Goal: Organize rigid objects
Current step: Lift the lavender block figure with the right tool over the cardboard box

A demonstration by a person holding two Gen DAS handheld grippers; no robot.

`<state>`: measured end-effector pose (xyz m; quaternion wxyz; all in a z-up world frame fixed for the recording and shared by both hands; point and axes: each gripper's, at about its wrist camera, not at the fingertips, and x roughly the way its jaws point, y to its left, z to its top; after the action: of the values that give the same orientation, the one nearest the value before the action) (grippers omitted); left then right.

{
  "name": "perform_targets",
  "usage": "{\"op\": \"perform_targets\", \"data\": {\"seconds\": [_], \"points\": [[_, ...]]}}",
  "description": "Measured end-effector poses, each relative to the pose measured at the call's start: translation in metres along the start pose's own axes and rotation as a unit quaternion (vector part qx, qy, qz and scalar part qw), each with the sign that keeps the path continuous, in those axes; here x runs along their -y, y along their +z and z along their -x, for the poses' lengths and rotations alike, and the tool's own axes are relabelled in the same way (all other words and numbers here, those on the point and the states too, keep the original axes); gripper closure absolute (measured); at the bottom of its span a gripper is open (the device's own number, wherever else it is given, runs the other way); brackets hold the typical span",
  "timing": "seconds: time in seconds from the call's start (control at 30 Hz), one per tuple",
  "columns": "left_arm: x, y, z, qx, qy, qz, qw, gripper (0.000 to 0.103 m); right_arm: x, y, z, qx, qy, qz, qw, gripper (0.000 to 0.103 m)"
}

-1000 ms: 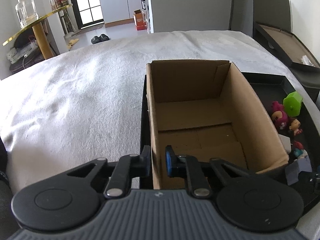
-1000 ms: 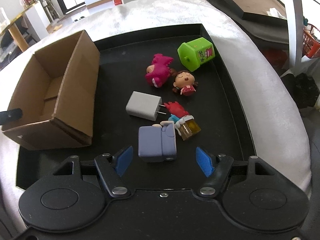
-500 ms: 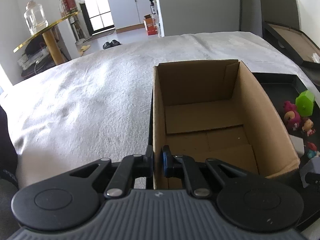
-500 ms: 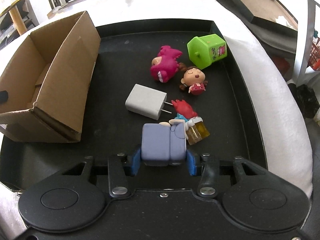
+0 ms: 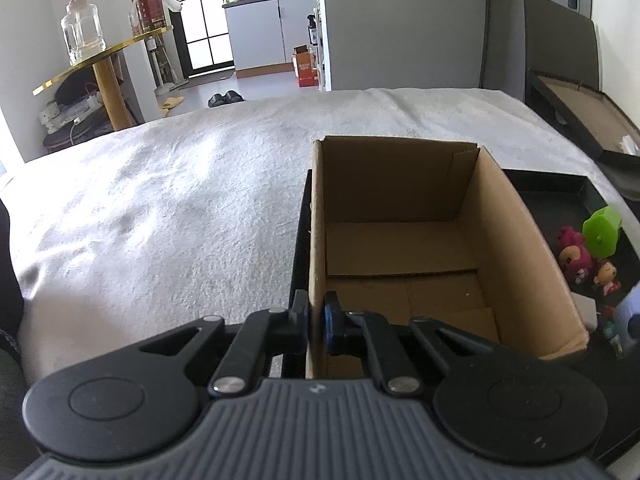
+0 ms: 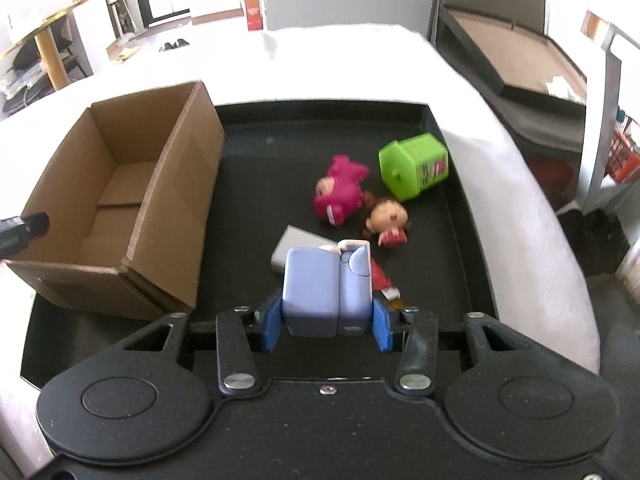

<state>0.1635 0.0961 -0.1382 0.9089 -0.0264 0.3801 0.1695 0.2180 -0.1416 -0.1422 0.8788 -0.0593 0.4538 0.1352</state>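
My right gripper (image 6: 325, 327) is shut on a lilac-blue block toy (image 6: 325, 286) and holds it lifted above the black tray (image 6: 320, 120). On the tray lie a white charger (image 6: 289, 245), a pink figure (image 6: 340, 196), a doll (image 6: 388, 218), a green cube toy (image 6: 414, 165) and a small red figure (image 6: 381, 277). An open cardboard box (image 6: 120, 200) stands at the tray's left end. My left gripper (image 5: 316, 320) is shut on the box's left wall (image 5: 316, 240); the box floor (image 5: 400, 256) is bare.
The tray rests on a white blanket (image 5: 160, 208). A dark framed board (image 6: 512, 52) stands at the back right. A gold-edged side table (image 5: 104, 56) with a glass jar stands at the far left.
My right gripper closed on the lilac-blue block toy and lifted it off the tray. My left gripper closed on the box's left wall and holds it.
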Motion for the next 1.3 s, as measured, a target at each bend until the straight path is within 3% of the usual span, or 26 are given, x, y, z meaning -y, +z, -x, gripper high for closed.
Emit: {"op": "perform_targets", "data": {"seconds": [0.73, 1.3], "points": [[-0.005, 0.000, 0.004, -0.007, -0.012, -0.001, 0.9999, 0.096, -0.034, 0.053, 0.047, 0.092, 0.014, 0.047, 0.994, 0.059], [-0.012, 0.000, 0.002, -0.017, -0.027, 0.008, 0.9994, 0.096, -0.089, 0.060, 0.028, 0.081, 0.064, 0.120, 0.987, 0.059]]}}
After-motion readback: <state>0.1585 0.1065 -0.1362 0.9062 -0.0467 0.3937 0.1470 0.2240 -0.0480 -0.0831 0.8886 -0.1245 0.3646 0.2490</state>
